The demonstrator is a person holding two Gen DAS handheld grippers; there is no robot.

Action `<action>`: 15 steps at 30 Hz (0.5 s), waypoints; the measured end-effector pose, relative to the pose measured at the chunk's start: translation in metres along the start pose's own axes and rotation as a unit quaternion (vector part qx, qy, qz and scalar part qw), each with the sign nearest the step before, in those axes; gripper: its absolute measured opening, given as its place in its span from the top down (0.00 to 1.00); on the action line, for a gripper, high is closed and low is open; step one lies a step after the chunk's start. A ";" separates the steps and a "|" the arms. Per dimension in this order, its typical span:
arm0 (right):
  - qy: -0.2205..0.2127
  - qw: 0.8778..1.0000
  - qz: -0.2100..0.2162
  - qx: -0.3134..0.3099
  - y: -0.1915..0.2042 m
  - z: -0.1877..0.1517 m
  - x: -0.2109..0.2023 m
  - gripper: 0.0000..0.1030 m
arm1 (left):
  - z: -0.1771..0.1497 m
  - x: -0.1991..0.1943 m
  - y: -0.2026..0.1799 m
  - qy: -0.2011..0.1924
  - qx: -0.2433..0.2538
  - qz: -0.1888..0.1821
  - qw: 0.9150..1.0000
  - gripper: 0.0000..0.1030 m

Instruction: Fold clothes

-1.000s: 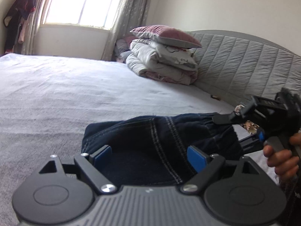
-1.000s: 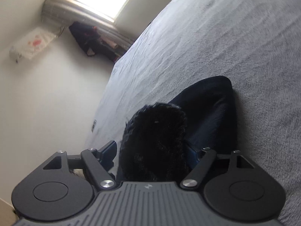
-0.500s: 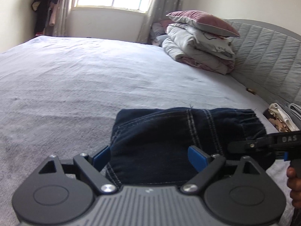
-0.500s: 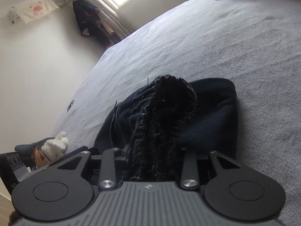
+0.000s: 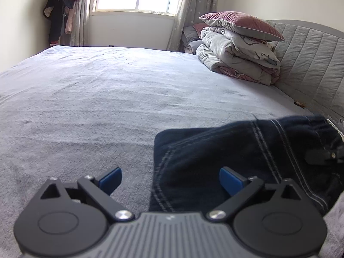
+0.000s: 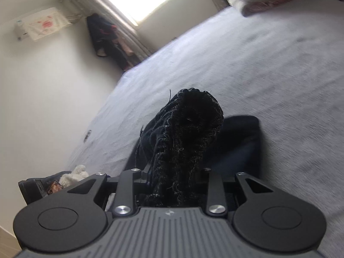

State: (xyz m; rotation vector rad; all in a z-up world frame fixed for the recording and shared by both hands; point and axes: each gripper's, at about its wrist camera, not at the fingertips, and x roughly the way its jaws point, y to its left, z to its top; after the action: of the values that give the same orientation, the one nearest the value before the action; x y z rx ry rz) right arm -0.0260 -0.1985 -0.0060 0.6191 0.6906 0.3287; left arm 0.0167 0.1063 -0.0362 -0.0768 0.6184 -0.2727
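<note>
Jeans (image 5: pixel 247 157) lie on the bed (image 5: pixel 107 99), long axis running rightward; our right tongs (image 6: pixel 172 172) are closing on their bunched end, left tongs (image 5: pixel 169 179) (opening, nothing pinched) over the near edge

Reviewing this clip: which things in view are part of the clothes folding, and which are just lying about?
Part of the job:
- dark jeans on the bed
- right gripper, closing on a bunched edge of the jeans
- left gripper, opening, fingers clear of the cloth

Lying about:
- stacked bedding
- maroon pillow
- hanging clothes
- soft toy
</note>
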 end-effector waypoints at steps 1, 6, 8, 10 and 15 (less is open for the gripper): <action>0.006 1.000 -0.008 0.004 -0.004 0.000 0.000 0.68 | 0.000 0.001 -0.001 0.001 0.000 0.001 1.000 0.04; 0.045 0.997 -0.051 0.024 -0.026 -0.006 0.017 0.64 | 0.002 0.004 -0.005 0.010 0.006 0.013 1.000 0.04; 0.047 0.997 -0.046 0.032 -0.029 -0.006 0.019 0.63 | 0.002 0.005 -0.007 0.013 0.011 0.021 1.000 0.04; 0.047 0.997 -0.043 0.033 -0.030 -0.007 0.019 0.62 | 0.004 0.006 -0.008 0.017 0.010 0.035 0.999 0.04; 0.047 0.997 -0.050 0.018 -0.027 -0.009 0.018 0.62 | 0.011 0.002 -0.012 0.028 -0.006 0.078 0.997 0.04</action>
State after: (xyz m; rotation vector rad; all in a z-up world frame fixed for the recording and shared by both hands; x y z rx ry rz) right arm -0.0163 -0.2068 -0.0369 0.6030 0.8165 0.2541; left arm 0.0215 0.0937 -0.0268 -0.0323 0.6776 -0.1214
